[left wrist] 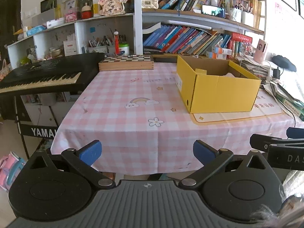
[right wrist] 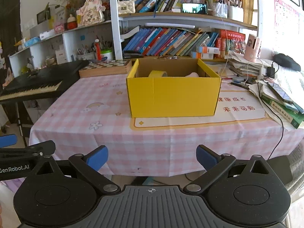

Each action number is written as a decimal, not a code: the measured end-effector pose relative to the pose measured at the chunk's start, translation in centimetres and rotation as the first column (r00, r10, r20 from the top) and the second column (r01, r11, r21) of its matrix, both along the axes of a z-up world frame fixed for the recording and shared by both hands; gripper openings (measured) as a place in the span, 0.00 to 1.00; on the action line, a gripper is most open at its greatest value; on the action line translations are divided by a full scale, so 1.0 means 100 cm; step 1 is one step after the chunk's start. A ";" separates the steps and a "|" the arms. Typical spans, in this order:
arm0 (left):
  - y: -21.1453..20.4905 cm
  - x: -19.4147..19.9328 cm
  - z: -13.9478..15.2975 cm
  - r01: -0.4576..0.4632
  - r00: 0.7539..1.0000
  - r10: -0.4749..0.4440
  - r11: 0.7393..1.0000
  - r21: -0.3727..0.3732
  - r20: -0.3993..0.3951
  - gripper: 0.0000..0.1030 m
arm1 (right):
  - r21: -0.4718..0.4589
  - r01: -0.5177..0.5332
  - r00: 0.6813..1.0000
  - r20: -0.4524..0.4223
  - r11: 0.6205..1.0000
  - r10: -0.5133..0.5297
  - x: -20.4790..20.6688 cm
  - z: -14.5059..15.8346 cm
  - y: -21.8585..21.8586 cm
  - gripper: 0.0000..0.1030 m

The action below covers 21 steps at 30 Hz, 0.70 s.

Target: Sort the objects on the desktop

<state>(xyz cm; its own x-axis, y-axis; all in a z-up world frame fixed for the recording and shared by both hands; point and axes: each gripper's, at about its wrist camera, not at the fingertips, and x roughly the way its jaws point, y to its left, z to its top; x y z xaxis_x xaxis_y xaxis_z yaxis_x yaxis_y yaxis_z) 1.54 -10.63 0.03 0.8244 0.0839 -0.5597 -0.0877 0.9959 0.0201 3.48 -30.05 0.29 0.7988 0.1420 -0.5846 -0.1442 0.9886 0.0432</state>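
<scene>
Left claw [left wrist: 147,152]: released, blue pads spread wide, nothing between them. It is held at the near edge of the worktop [left wrist: 121,133], over the hanging hem of the pink checked cloth [left wrist: 114,98].

Right claw [right wrist: 152,157]: released, pads equally spread, empty. It is held at the same near edge, to the right of the left claw; each unit appears at the margin of the other's view.

Cloth: a printed mat [right wrist: 199,122] lies on its right half.

Yellow cardboard box [right wrist: 173,95]: stands open-topped on the mat, on the right half of the worktop, well apart from both claws. Contents visible from the right wrist view: a roll of yellow tape [right wrist: 157,74] against the left inner side and a pale pink item [right wrist: 191,74] to its right, mostly hidden by the front wall.

Right edge of the worktop: a stack of books and papers [right wrist: 281,102] with a black cable [right wrist: 279,117] running over it.

Far edge: a wooden chessboard case [left wrist: 126,63] lies flat, left of the box.

Left of the worktop: a black keyboard [left wrist: 43,77] on a stand.

Behind: bookshelves [left wrist: 190,38] filled with leaning books.
</scene>
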 end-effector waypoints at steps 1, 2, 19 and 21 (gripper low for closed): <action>0.000 0.000 0.000 -0.001 1.000 0.001 1.000 0.000 -0.001 1.00 | 0.001 0.001 1.000 -0.001 1.000 -0.001 0.000 0.000 0.000 0.98; 0.000 0.000 0.000 -0.002 1.000 0.002 1.000 0.001 -0.003 1.00 | 0.001 0.002 1.000 -0.003 1.000 -0.002 0.000 0.000 0.000 0.98; 0.001 0.001 0.001 -0.011 1.000 0.011 1.000 0.006 -0.008 1.00 | 0.005 0.004 1.000 -0.019 1.000 -0.004 0.003 -0.002 -0.004 0.98; 0.001 0.001 0.001 -0.011 1.000 0.011 1.000 0.006 -0.009 1.00 | 0.003 0.000 1.000 -0.025 1.000 0.000 0.004 -0.003 -0.003 0.98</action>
<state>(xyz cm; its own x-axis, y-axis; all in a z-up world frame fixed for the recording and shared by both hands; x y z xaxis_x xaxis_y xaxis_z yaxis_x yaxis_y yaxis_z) 1.64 -10.56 0.12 0.8185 0.0966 -0.5663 -0.0986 0.9948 0.0271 3.84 -30.39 0.02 0.7841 0.1435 -0.6039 -0.1427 0.9885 0.0495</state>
